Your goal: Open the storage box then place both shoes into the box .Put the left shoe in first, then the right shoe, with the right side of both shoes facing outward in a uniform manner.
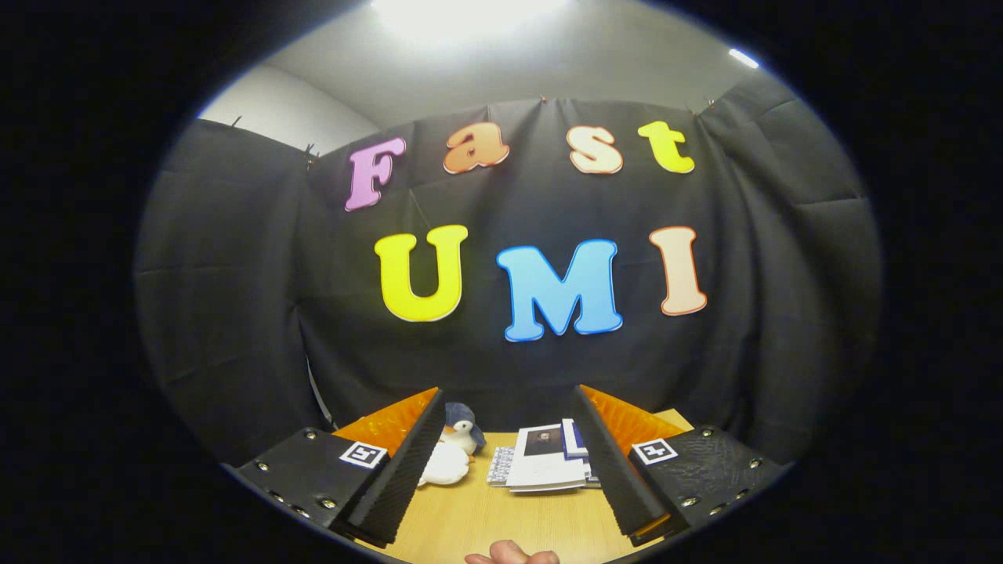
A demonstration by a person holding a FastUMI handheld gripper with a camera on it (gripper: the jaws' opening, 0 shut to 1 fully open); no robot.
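Note:
My gripper [509, 454] is held up over a wooden table [478, 521], its two fingers spread wide apart with nothing between them. Beyond the fingers, at the back of the table against the black cloth wall, sit a small plush penguin [453, 450] and a stack of books and papers [548, 458]. A fingertip of a person's hand [511, 554] pokes in at the near edge of the table, between the fingers.
The black cloth wall [235, 298] closes off the booth behind and to both sides of the table. Bare tabletop lies between the fingers and the plush toy and books.

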